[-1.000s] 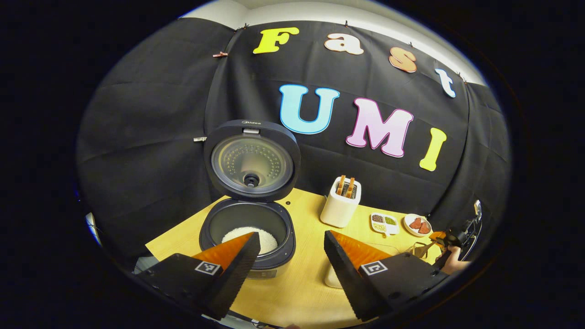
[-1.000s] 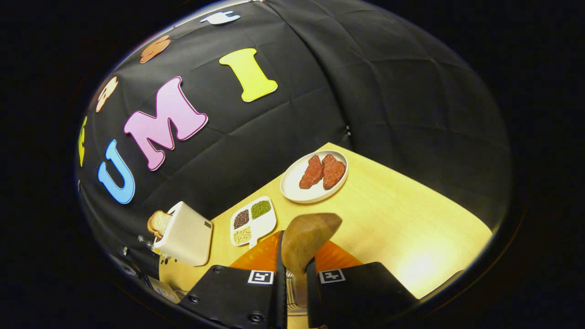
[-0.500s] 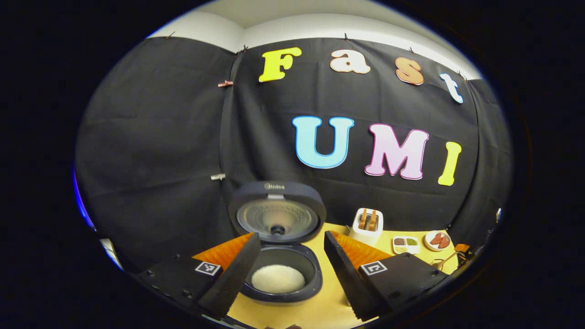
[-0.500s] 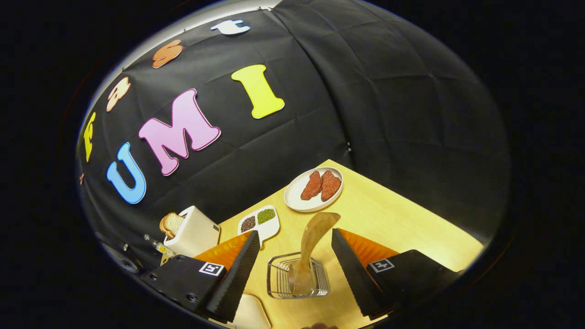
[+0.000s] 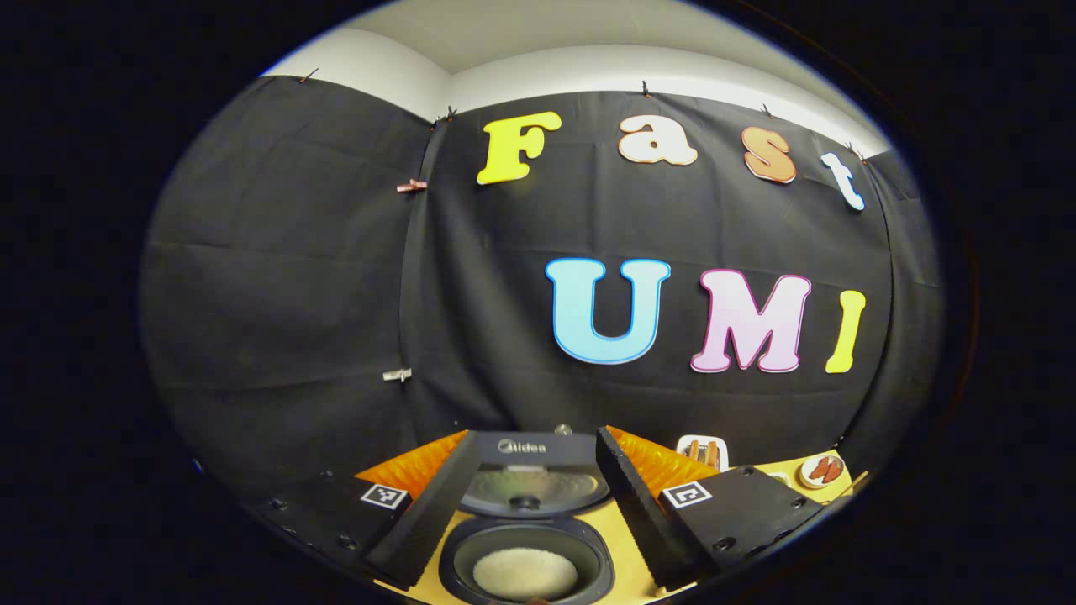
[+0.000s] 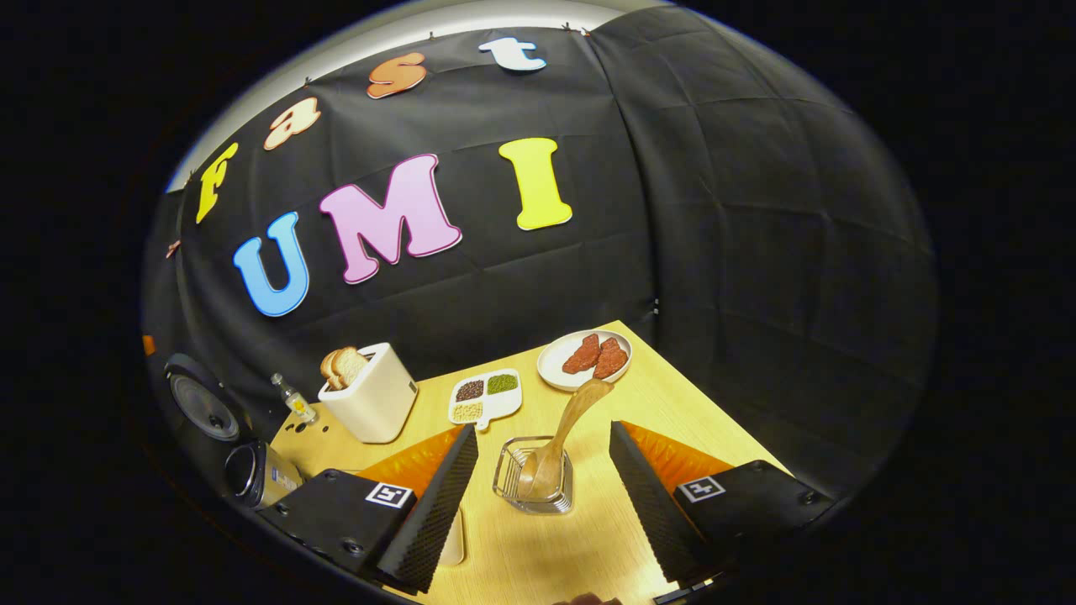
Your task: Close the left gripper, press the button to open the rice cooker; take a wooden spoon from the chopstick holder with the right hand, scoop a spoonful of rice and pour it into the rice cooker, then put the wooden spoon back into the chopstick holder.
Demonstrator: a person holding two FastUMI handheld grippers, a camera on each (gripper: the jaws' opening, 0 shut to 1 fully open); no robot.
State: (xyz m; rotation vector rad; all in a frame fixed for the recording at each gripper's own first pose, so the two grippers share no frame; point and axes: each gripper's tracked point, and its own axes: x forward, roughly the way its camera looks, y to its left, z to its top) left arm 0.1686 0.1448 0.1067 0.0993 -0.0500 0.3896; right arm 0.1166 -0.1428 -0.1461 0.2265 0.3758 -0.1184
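- Left gripper view: the left gripper [image 5: 538,496] has its jaws wide apart and holds nothing. Between and beyond its fingers stands the rice cooker [image 5: 525,538], its lid [image 5: 535,475] raised upright at the back. The inner pot lies open below, and a mound of white rice [image 5: 524,573] sits in its bottom. The button press looks done, judging by the raised lid.
- Left gripper view, far right: the toaster [image 5: 703,451] and a plate of meat [image 5: 822,470] sit small on the wooden table [image 5: 626,550], well apart from the cooker.
- Right gripper view: the right gripper [image 6: 542,483] also has its jaws wide and grips nothing. The wooden spoon [image 6: 561,441] stands in the wire chopstick holder [image 6: 533,479], leaning with its bowl up toward the plate of meat. Holder and spoon lie between the two fingers and a little beyond their tips, touching neither.
- Right gripper view, farther back: a divided dish of grains [image 6: 484,397] sits near the toaster.
- Step in hand: the last one, the spoon's return, which appears complete. The next move likely calls only for drawing both grippers clear without knocking the holder.
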